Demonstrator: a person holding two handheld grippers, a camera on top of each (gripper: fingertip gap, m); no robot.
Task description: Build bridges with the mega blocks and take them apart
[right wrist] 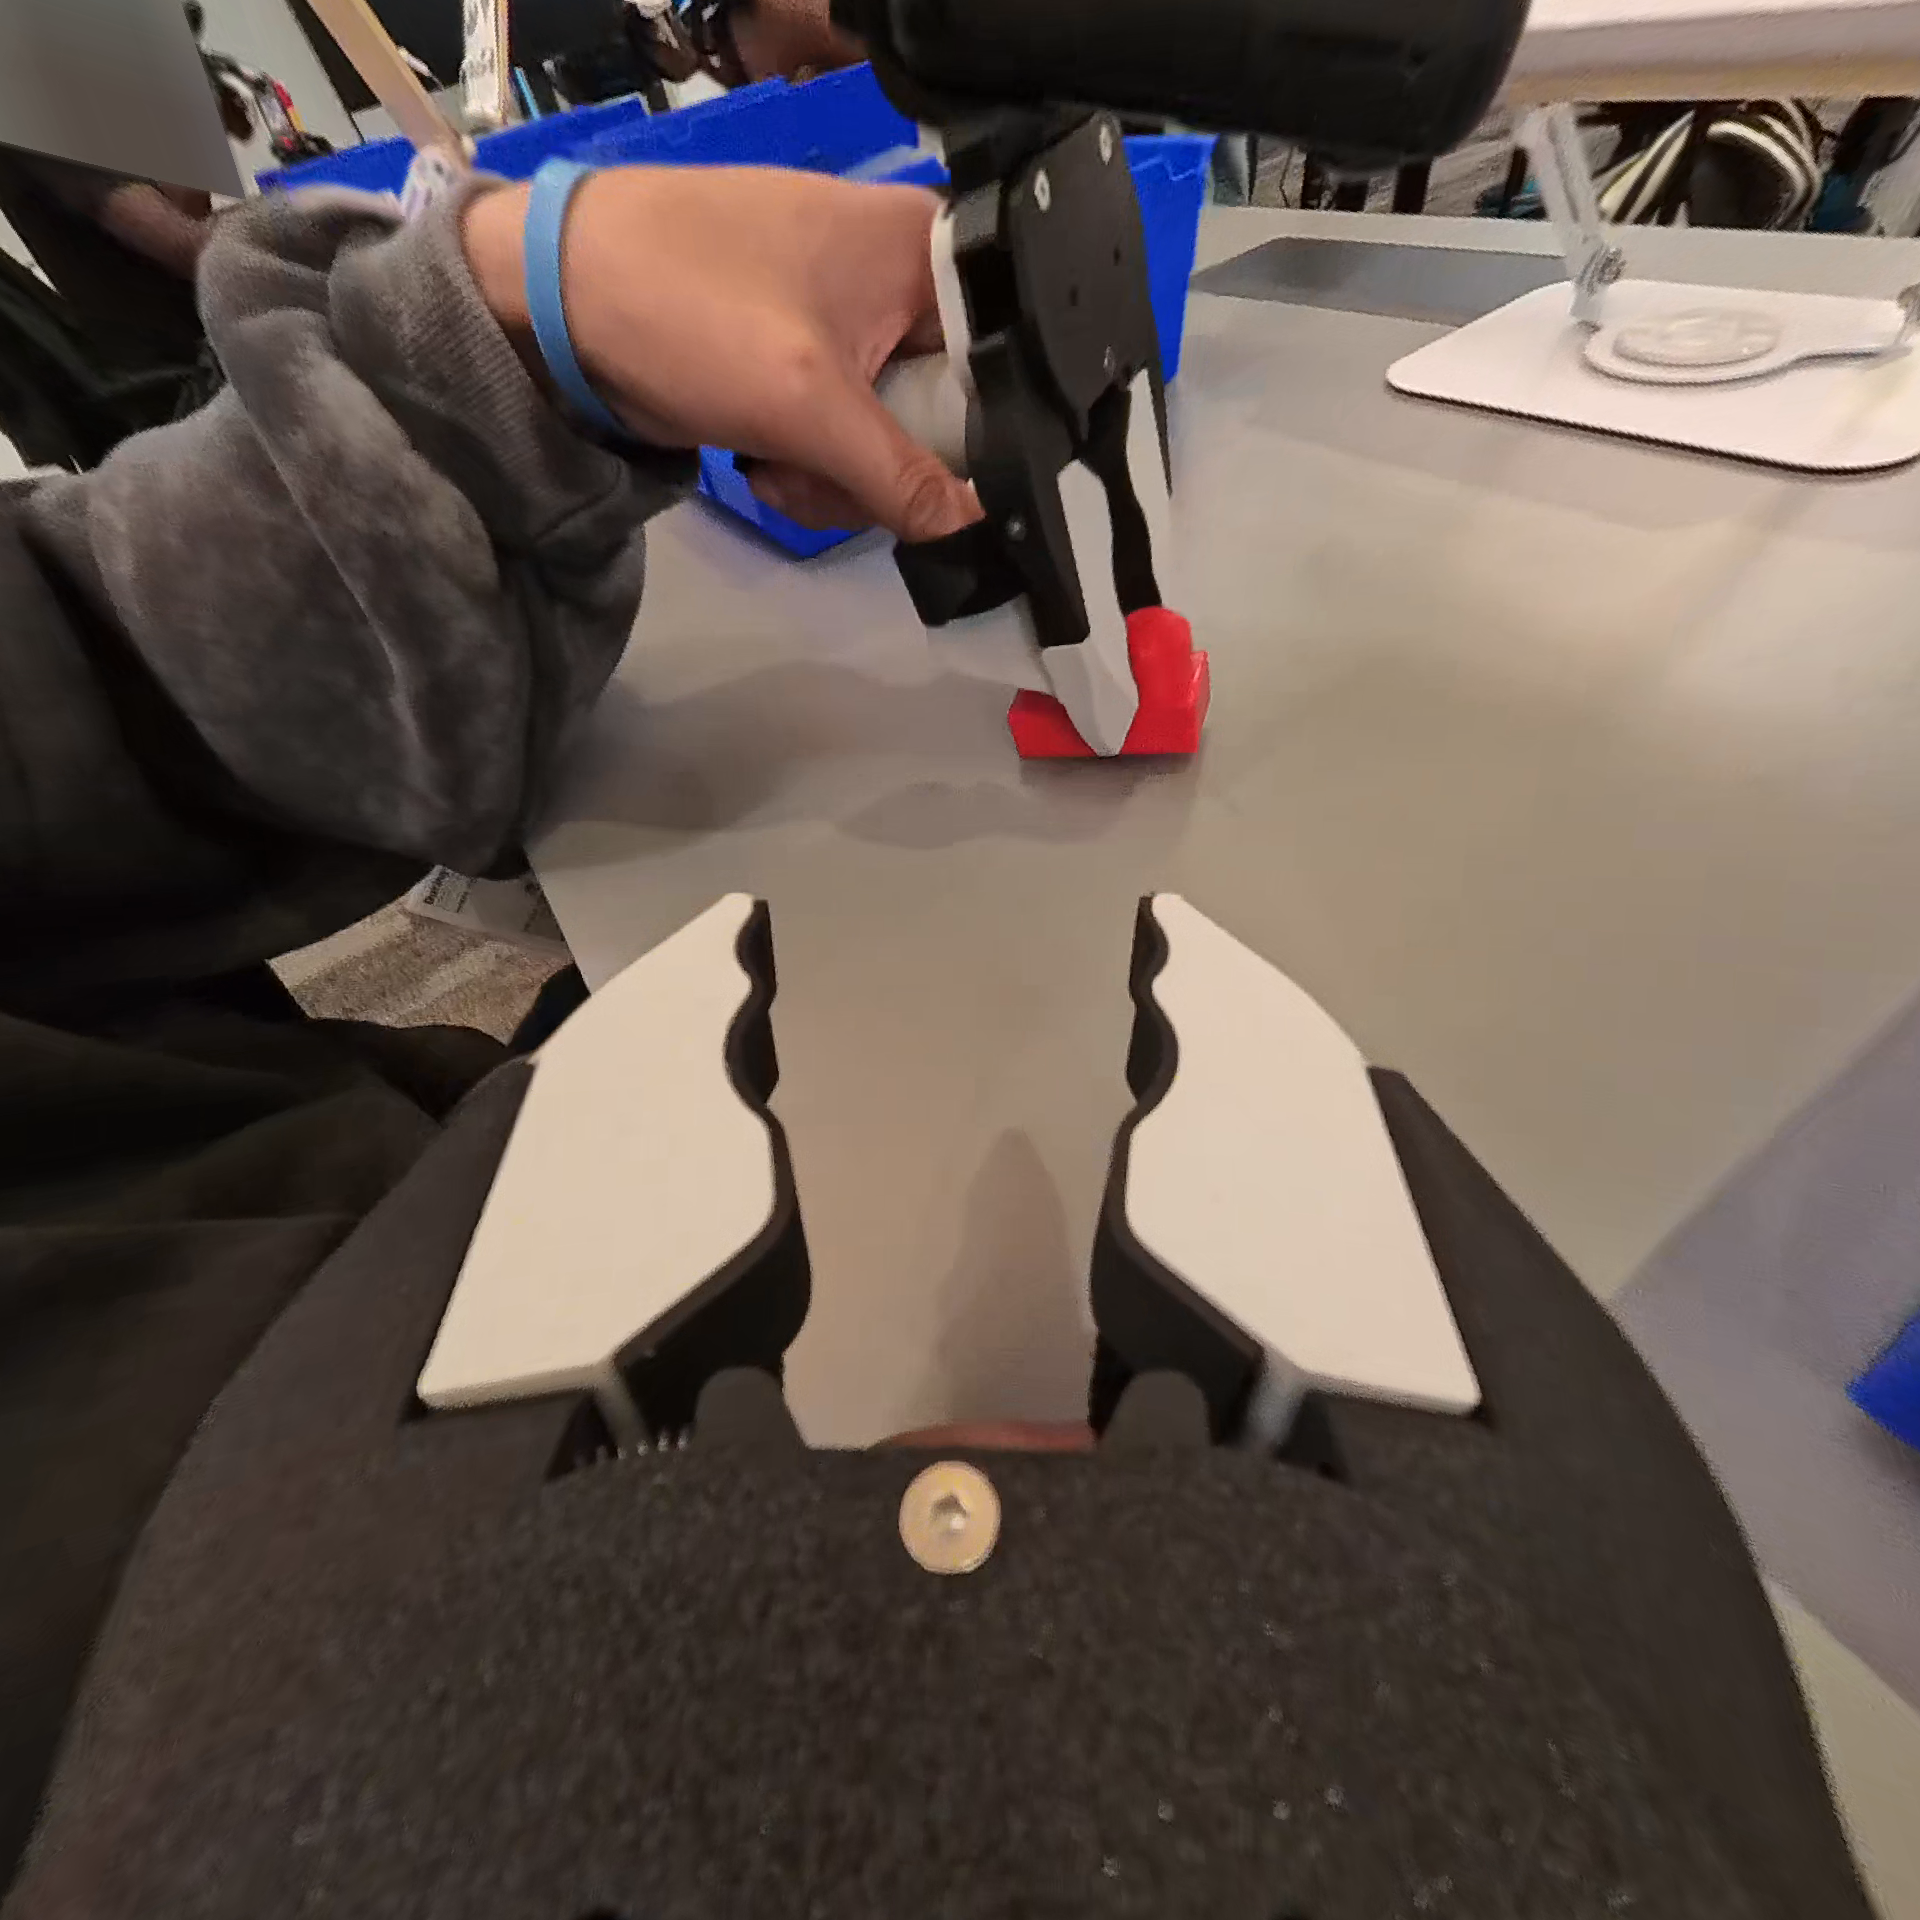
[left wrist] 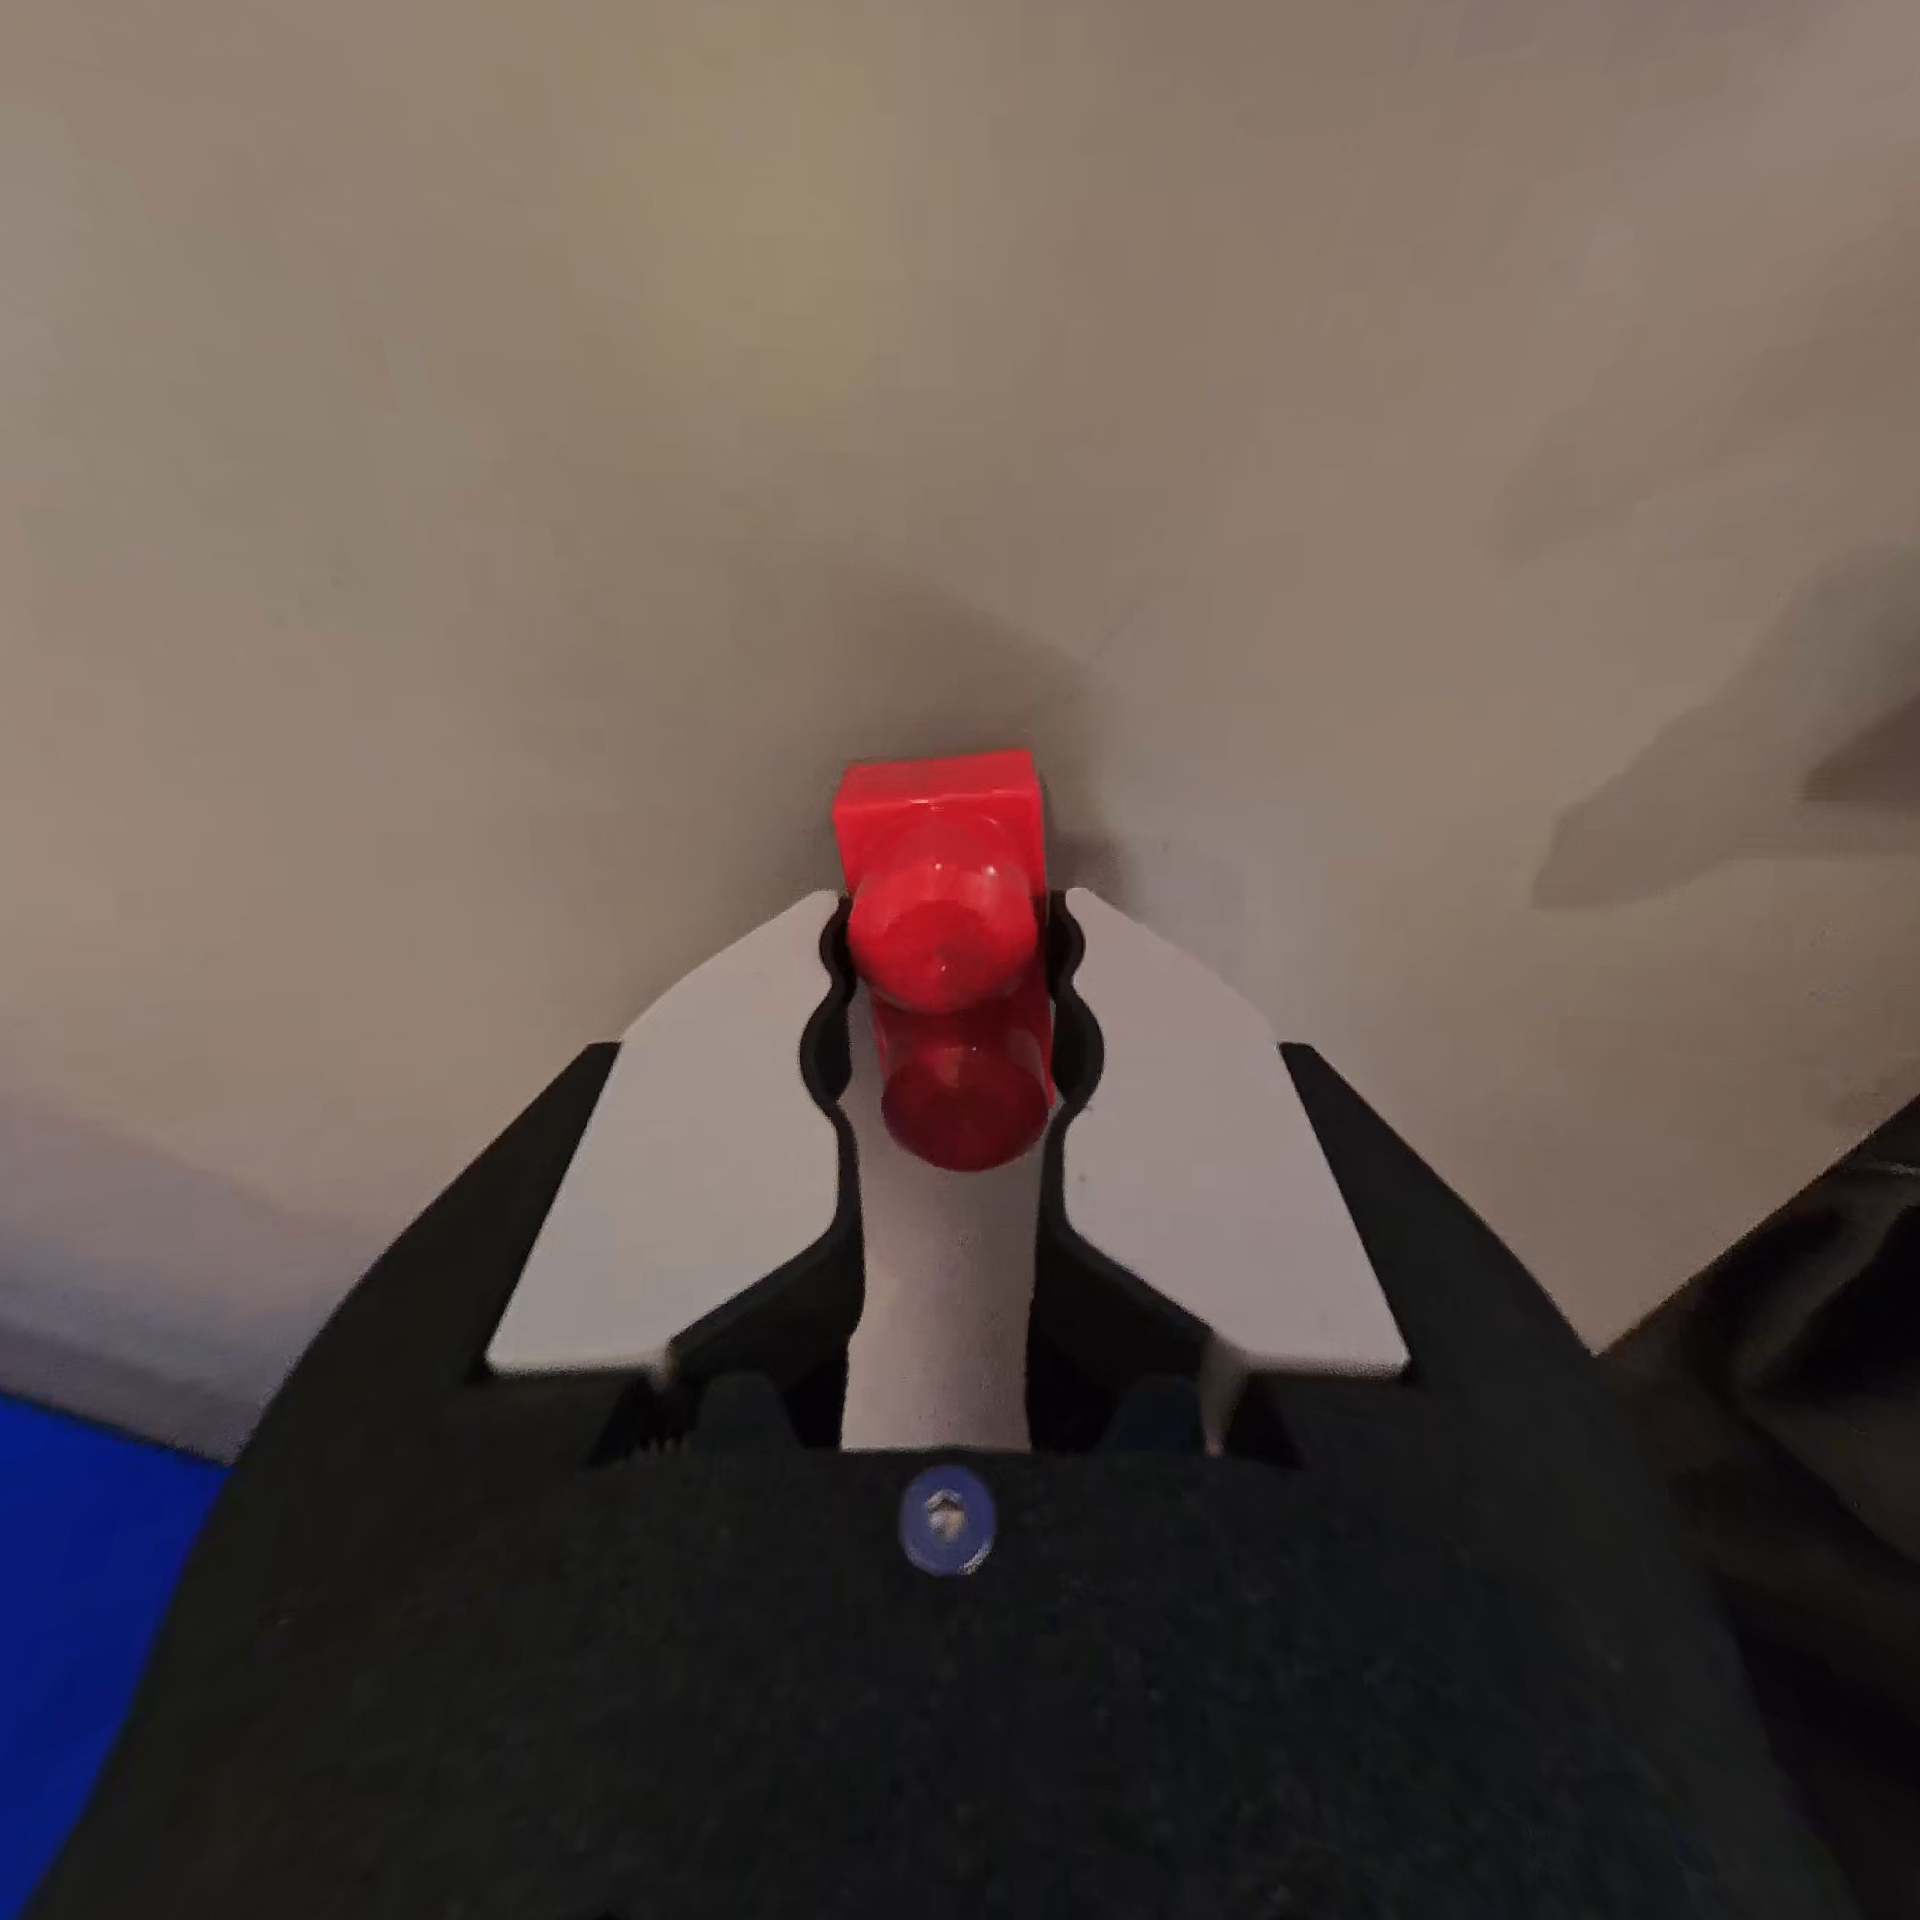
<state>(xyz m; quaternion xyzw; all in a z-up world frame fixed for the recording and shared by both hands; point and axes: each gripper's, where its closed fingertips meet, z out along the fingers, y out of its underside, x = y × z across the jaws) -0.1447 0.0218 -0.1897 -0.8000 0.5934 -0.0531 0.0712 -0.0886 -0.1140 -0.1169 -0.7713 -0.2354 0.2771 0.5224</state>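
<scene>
Hovering nearest, the right gripper (right wrist: 951, 940) has its fingers spread over bare bench (right wrist: 1455, 727), holding nothing. Farther off, the left gripper (left wrist: 951, 940) pinches a red block (left wrist: 940, 914) resting on the bench. It looks light, stiff and smooth; gripping its flat sides seems surest. Blue bins (right wrist: 790, 130) stand beyond.

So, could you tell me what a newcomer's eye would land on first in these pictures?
Probably the red block, the one vivid thing on the grey table, with the left gripper closed on it from above. Next, the hand holding that gripper, in front of the blue bins. The right gripper hangs open and empty nearby.
</scene>
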